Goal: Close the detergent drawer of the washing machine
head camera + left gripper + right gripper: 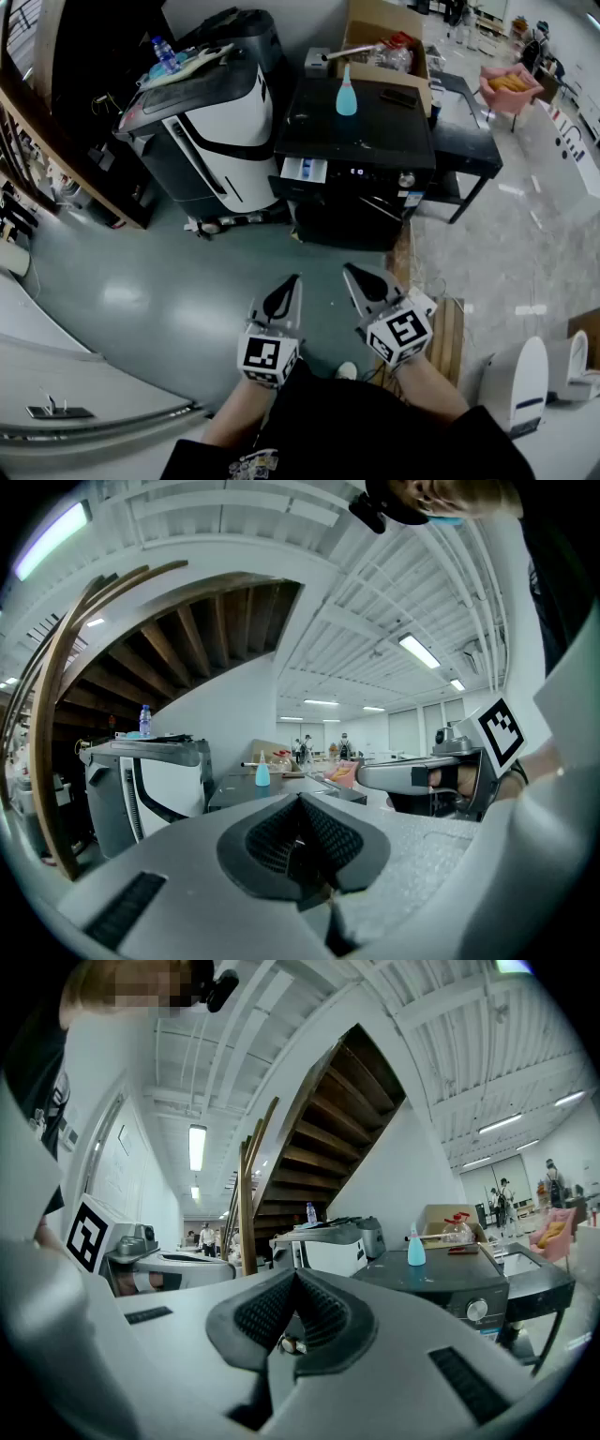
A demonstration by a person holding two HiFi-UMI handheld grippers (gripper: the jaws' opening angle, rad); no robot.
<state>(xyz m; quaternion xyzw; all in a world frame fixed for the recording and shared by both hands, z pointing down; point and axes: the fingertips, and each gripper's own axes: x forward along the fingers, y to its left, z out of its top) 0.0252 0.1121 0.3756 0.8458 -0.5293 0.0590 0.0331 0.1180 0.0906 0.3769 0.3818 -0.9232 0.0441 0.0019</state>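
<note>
Left claw (289, 289) and right claw (360, 281) sit pressed together (empty), apart from the black washing machine (375, 131), whose white detergent drawer (303, 170) juts out.

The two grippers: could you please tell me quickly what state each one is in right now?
Left gripper: closed, holding nothing.
Right gripper: closed, holding nothing.
</note>
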